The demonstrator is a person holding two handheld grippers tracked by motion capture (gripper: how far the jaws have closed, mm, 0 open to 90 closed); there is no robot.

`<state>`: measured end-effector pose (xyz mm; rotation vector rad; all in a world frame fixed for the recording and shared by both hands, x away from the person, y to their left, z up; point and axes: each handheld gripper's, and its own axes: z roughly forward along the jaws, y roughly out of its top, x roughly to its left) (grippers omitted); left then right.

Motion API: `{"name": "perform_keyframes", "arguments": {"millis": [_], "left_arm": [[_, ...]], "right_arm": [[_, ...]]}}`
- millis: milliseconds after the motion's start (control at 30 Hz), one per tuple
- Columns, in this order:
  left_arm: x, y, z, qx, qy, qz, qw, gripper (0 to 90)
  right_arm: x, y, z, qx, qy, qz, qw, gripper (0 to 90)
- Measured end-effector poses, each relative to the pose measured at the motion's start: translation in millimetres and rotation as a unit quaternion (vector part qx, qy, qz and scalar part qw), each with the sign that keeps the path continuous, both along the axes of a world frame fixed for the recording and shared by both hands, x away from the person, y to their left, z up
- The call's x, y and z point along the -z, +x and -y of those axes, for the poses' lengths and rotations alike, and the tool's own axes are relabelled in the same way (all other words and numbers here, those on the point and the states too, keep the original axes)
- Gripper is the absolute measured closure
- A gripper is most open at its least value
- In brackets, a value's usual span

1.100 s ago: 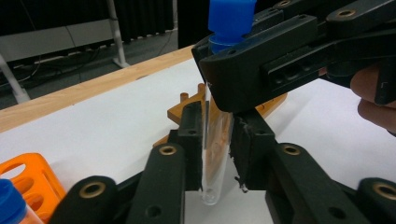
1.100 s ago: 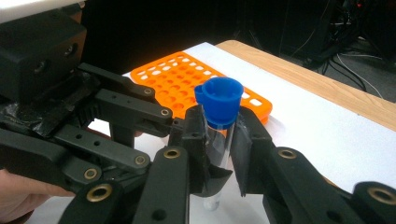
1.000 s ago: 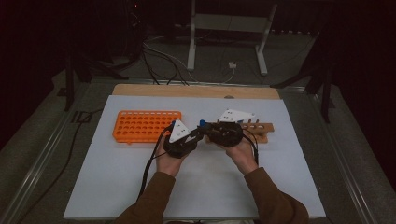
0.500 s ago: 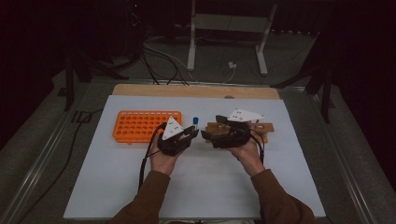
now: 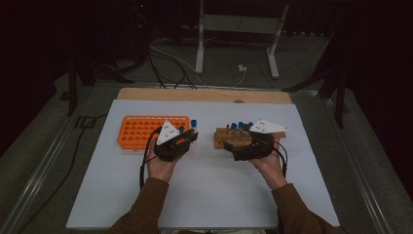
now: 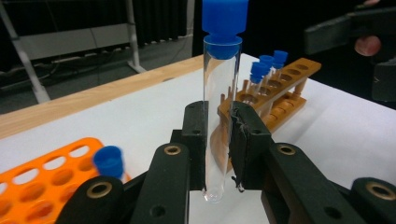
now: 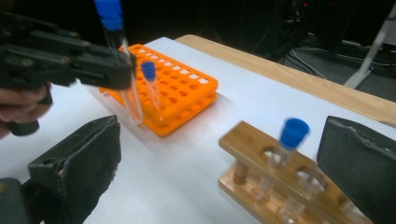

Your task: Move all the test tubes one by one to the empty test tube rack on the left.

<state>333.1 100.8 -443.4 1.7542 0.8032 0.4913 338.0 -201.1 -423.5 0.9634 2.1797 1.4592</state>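
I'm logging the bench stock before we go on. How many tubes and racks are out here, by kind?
Blue-capped tubes: 5 (1 held in the left gripper, 1 in the orange rack, 3 in the wooden rack)
Racks: 2 (1 orange, 1 wooden)
Total: 7

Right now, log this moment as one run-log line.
left gripper: shut on clear blue-capped test tube, beside orange plastic rack | right gripper: open, by wooden rack | one tube in orange rack
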Motion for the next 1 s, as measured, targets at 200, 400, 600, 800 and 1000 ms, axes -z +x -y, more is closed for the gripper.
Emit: {"name": "perform_keyframes", "arguments": {"millis": [200, 400, 600, 800, 1000], "left_arm": [[1.7, 1.7, -14.6, -0.023, -0.003, 0.011, 0.9997, 78.0], [5.1, 4.0, -27.2, -0.042, -0.001, 0.013, 0.9990, 77.9], [10.8, 10.8, -36.6, -0.062, -0.005, 0.009, 0.9980, 77.8], [20.7, 21.2, -41.6, -0.077, -0.001, 0.000, 0.9970, 77.8], [32.8, 31.4, -40.6, -0.086, 0.014, -0.016, 0.9960, 77.8]], "right_arm": [[2.1, -4.6, 18.6, 0.013, 0.011, 0.000, 0.9999, 0.0], [4.1, -12.3, 35.0, 0.024, 0.021, 0.002, 0.9995, 0.0], [8.0, -17.2, 53.8, 0.042, 0.018, 0.002, 0.9990, 0.0], [7.0, -18.4, 65.0, 0.052, 0.025, 0.006, 0.9983, 0.0], [6.8, -18.9, 69.2, 0.055, 0.029, 0.006, 0.9980, 0.0]]}}
